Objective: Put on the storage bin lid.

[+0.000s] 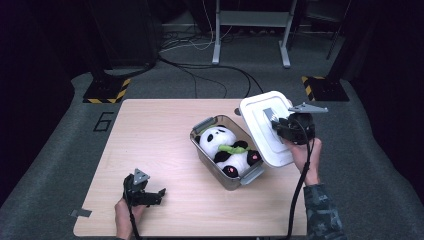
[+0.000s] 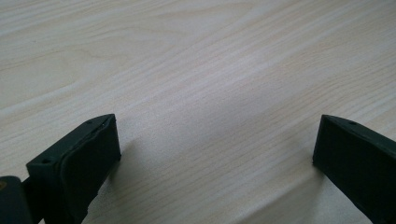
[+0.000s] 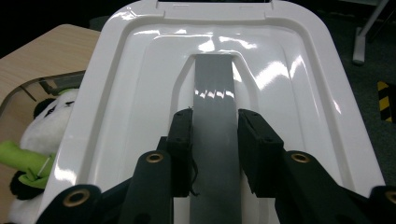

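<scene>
A clear plastic box point(image 1: 206, 159) sits right of the table's middle with a plush panda point(image 1: 226, 149) lying inside it. My right gripper point(image 1: 281, 129) holds the box's white lid point(image 1: 260, 115) tilted in the air just right of the box. Its jaws are shut on the lid's grey handle strip point(image 3: 214, 93), one jaw on each side. The lid point(image 3: 140, 84) spreads wide in the right gripper view, and the panda point(image 3: 32, 140) shows at the lower left. My left gripper point(image 1: 156, 195) rests low on the table near the front left, open point(image 2: 215, 144), with bare wood between its jaws.
The wooden table point(image 1: 150, 130) has free room on its left half and along the front. A grey latch point(image 1: 203, 124) sticks out at the box's far end, another point(image 1: 252, 175) at its near end. Floor cables and stand bases lie beyond the table.
</scene>
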The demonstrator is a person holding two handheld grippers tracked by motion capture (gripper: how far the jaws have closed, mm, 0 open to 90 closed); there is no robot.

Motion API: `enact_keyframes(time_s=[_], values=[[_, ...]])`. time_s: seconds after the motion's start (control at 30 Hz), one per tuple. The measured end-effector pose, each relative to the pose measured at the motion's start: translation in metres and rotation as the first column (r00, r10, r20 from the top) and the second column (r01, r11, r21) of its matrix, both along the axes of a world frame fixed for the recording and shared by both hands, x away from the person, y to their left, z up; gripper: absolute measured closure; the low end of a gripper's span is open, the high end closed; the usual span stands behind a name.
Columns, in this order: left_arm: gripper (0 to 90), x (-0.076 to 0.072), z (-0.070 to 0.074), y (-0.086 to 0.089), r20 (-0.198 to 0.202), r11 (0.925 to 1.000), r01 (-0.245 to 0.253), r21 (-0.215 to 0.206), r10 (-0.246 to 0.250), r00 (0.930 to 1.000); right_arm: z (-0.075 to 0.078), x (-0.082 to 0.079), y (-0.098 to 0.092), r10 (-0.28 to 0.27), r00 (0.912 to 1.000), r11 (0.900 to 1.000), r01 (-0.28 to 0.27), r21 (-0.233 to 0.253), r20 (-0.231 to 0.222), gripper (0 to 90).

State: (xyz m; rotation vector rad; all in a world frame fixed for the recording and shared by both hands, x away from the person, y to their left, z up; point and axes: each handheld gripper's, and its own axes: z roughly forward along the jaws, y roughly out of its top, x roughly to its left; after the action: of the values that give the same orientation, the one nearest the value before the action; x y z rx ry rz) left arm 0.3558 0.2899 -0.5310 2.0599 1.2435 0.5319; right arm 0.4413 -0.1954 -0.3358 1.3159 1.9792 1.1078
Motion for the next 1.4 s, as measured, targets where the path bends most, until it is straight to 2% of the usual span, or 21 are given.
enact_keyframes(time_s=[0.23,0.43,0.9,1.13,1.33,1.4], values=[[0.4,0.000,0.000,0.000,0.000,1.0000,-0.001,0.000,0.001,1.0000,0.006,-0.002,0.018,0.043,0.9991,0.999,-0.043,0.001,-0.002,66.7],[0.4,0.000,0.000,0.000,0.001,1.0000,-0.001,0.000,0.001,1.0000,0.007,-0.002,0.034,0.078,0.9966,0.997,-0.078,-0.010,-0.029,66.6],[0.3,0.000,0.000,0.000,-0.003,1.0000,0.005,0.005,-0.005,1.0000,-0.008,-0.001,0.075,0.152,0.9834,0.988,-0.153,-0.003,-0.099,66.6],[0.3,0.000,0.000,0.000,-0.005,1.0000,0.005,0.005,-0.005,1.0000,-0.015,0.003,0.103,0.237,0.9628,0.969,-0.243,-0.034,-0.130,66.6],[0.3,0.000,0.000,0.000,-0.001,1.0000,0.000,0.000,0.000,1.0000,-0.023,0.010,0.118,0.266,0.9502,0.960,-0.277,-0.048,-0.162,66.6],[0.3,0.000,0.000,0.000,-0.001,1.0000,0.001,0.001,-0.001,1.0000,-0.027,0.012,0.123,0.265,0.9470,0.959,-0.278,-0.048,-0.182,66.6]])
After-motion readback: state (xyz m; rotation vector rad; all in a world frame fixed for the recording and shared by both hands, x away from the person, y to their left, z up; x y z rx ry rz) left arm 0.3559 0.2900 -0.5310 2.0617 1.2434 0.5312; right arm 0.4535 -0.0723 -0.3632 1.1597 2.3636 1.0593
